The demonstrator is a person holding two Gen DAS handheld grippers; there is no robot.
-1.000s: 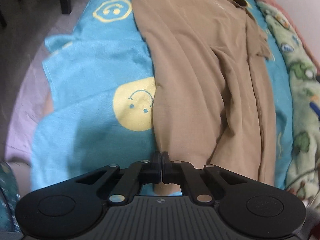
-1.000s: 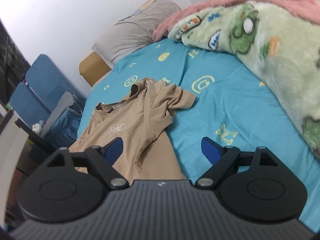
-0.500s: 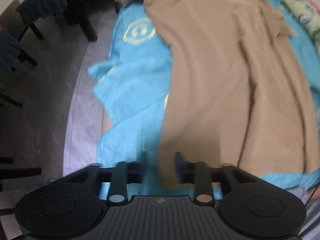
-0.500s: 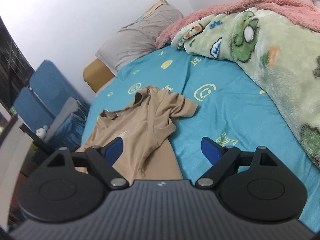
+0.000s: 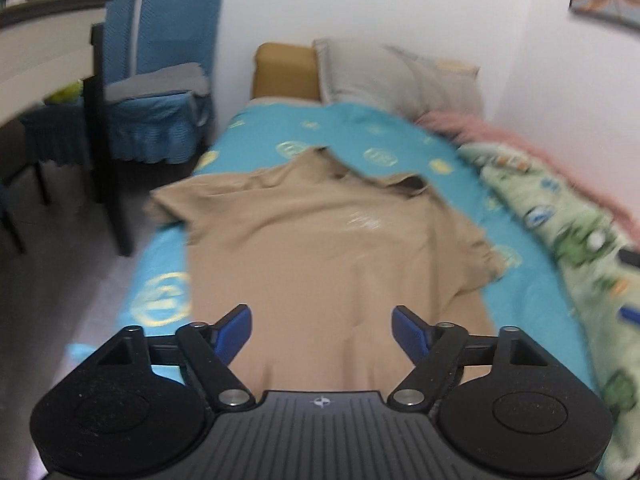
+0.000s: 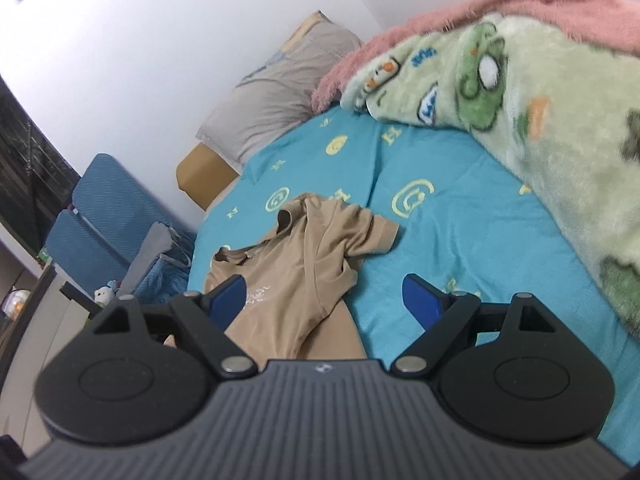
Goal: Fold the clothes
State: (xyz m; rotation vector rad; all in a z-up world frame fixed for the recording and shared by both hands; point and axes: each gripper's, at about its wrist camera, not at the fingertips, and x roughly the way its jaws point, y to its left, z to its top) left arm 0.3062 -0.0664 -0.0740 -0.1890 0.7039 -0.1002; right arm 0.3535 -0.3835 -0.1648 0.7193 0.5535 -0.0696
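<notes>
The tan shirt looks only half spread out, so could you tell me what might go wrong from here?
1. The shirt has one sleeve bunched over its body; folding now would likely trap creases.
2. Its other sleeve hangs past the bed edge, so a tug could slide it toward the floor.
3. Both grippers, left and right, are open and empty, so nothing holds it.

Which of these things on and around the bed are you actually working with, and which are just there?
Part of the job:
tan shirt
left gripper
right gripper

Just lying about:
green blanket
pink blanket
grey pillow
blue chairs
</notes>
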